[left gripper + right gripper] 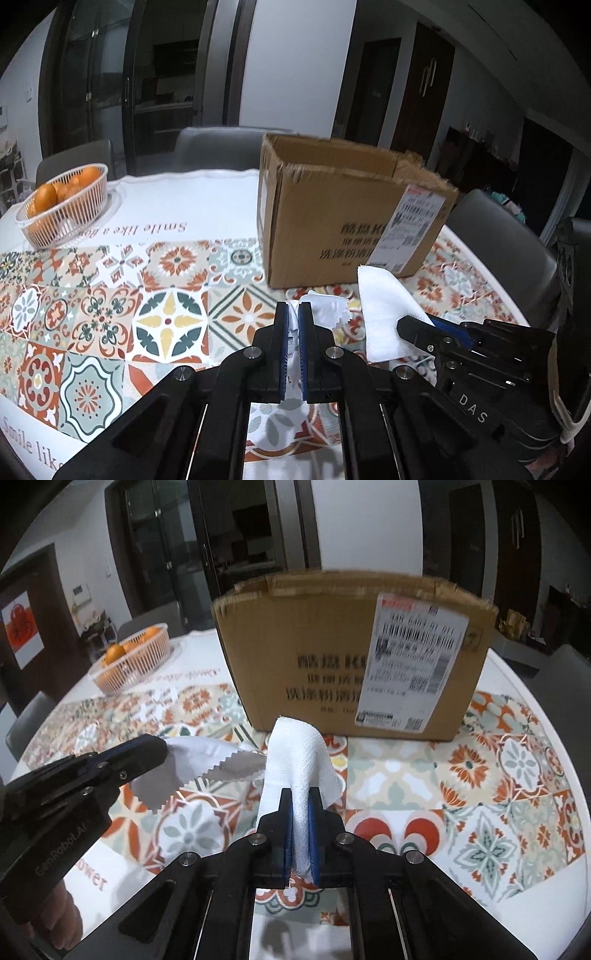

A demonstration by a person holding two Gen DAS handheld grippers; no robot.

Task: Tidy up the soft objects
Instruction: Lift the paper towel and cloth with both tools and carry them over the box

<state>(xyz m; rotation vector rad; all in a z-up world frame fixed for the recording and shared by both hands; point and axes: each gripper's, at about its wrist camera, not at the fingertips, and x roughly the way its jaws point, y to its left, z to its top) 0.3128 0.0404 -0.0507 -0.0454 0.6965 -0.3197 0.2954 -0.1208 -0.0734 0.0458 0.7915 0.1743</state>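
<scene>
Both grippers pinch cloths: left gripper (294,314) a zigzag-edged cloth (207,764), right gripper (301,801) a white towel (299,753). Lift both clear over the far cardboard box (332,657) rim before letting go.

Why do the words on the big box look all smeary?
Left wrist view: the cardboard box is smeared by motion blur and the tablecloth is sharper. Right wrist view: its label is blurred, and fisheye bends the table edge.
</scene>
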